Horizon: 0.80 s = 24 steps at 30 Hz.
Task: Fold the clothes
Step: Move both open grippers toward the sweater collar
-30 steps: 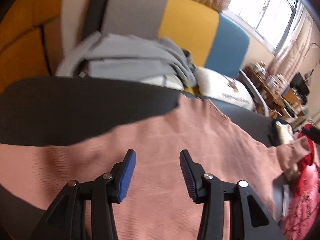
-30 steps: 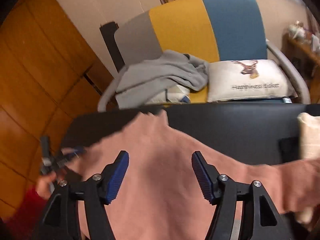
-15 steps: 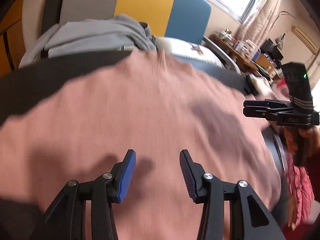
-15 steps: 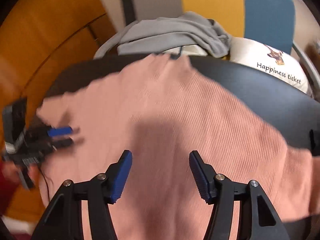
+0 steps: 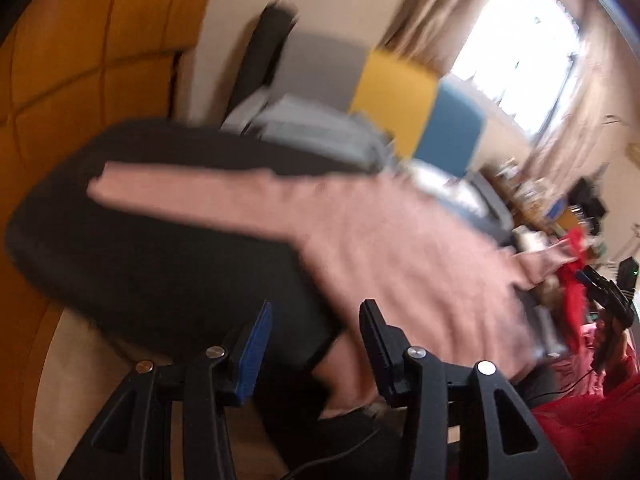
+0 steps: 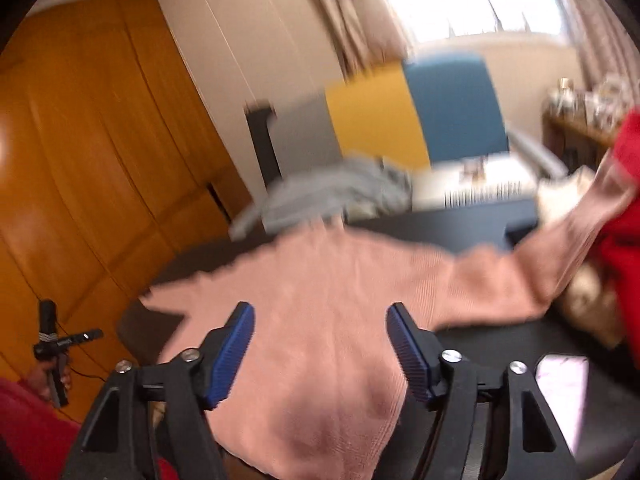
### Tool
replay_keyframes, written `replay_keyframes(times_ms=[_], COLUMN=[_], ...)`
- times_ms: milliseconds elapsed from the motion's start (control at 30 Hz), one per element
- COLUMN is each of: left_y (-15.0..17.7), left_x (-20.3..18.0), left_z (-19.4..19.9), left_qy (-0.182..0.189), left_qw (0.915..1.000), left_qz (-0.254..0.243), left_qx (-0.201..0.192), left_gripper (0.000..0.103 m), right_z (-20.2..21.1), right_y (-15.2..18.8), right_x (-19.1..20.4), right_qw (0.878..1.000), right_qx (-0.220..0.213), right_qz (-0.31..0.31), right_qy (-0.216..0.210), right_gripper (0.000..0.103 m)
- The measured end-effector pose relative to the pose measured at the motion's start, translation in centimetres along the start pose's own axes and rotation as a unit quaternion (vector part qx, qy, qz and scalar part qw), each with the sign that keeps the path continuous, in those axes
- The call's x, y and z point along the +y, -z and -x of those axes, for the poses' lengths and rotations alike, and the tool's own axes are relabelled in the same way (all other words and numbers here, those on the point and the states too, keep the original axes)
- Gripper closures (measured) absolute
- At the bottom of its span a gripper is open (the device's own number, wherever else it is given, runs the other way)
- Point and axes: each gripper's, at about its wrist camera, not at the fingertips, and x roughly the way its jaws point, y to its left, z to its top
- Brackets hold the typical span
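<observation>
A pink ribbed sweater (image 5: 384,240) lies spread flat on a dark round table (image 5: 160,264), one sleeve stretched to the far left. It also shows in the right wrist view (image 6: 332,304), its other sleeve reaching right. My left gripper (image 5: 316,338) is open and empty, at the table's near edge beside the sweater's hem. My right gripper (image 6: 320,344) is open and empty, just above the sweater's near part. The right gripper shows at the far right of the left view (image 5: 608,300); the left gripper shows at the lower left of the right view (image 6: 60,344). Both views are blurred.
A grey, yellow and blue armchair (image 6: 400,120) behind the table holds grey clothing (image 6: 332,192) and a white cushion (image 6: 480,188). Red cloth (image 6: 624,216) hangs at the right. A phone (image 6: 564,392) lies on the table. Orange wooden panels (image 6: 100,160) line the left wall.
Both grippers have pulled back and up from over the sweater toward the table's near edge, staying open. The sweater now lies flat with its sleeves spread out.
</observation>
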Motion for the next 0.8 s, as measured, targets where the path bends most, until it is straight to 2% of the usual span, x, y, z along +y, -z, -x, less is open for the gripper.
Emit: replay_keyframes(times_ms=[33, 100, 167, 233, 300, 367, 400, 467, 533, 600, 667, 733, 800], left_y=[-0.9, -2.6, -4.0, -5.1, -5.6, -6.5, -7.1, -8.9, -11.4, -14.6, -18.0, -20.8, -22.4], left_x=[-1.4, -3.7, -5.1, -5.6, -5.9, -6.3, -6.6, -7.5, -9.6, -11.8, -13.5, -14.5, -15.1], left_z=[1.5, 3.5, 4.7, 4.2, 2.5, 0.7, -0.2, -2.0, -4.1, -6.7, -10.7, -16.0, -22.5], left_qy=[0.018, 0.049, 0.069, 0.08, 0.064, 0.066, 0.082, 0.122, 0.15, 0.15, 0.142, 0.132, 0.106], left_qw=[0.9993, 0.9953, 0.9908, 0.9893, 0.9912, 0.9928, 0.992, 0.9865, 0.9802, 0.9785, 0.9796, 0.9842, 0.9903], left_qz=[-0.017, -0.045, -0.061, -0.062, -0.062, -0.043, -0.026, 0.01, 0.003, -0.02, -0.046, -0.057, -0.073], left_qx=[-0.027, -0.07, -0.1, -0.105, -0.097, -0.091, -0.092, -0.109, -0.129, -0.14, -0.135, -0.104, -0.053], left_gripper=[0.057, 0.057, 0.057, 0.055, 0.055, 0.056, 0.056, 0.055, 0.055, 0.055, 0.055, 0.055, 0.055], right_z=[1.9, 5.6, 8.1, 8.9, 7.7, 4.9, 3.2, -0.3, -4.5, -8.9, -14.4, -20.2, -26.3], right_y=[-1.1, -3.1, -4.6, -5.8, -5.8, -5.5, -5.5, -6.4, -8.1, -10.1, -12.4, -14.1, -14.9], right_x=[0.6, 2.1, 3.3, 4.3, 4.8, 5.2, 5.4, 6.7, 9.2, 11.2, 11.6, 10.9, 9.6], right_qw=[1.0, 0.996, 0.993, 0.994, 0.995, 0.998, 0.999, 0.999, 0.998, 0.997, 0.996, 0.994, 0.989], right_qx=[-0.026, -0.081, -0.107, -0.11, -0.096, -0.067, -0.05, -0.021, -0.004, 0.02, 0.055, 0.085, 0.122], right_qz=[0.003, 0.01, 0.016, 0.022, 0.02, 0.005, -0.005, -0.009, 0.029, 0.067, 0.062, 0.064, 0.085], right_qy=[-0.009, -0.028, -0.035, -0.013, 0.015, 0.006, -0.005, -0.033, -0.05, -0.045, -0.045, -0.03, 0.008], right_gripper=[0.022, 0.022, 0.02, 0.014, 0.014, 0.025, 0.032, 0.033, 0.033, 0.033, 0.033, 0.033, 0.033])
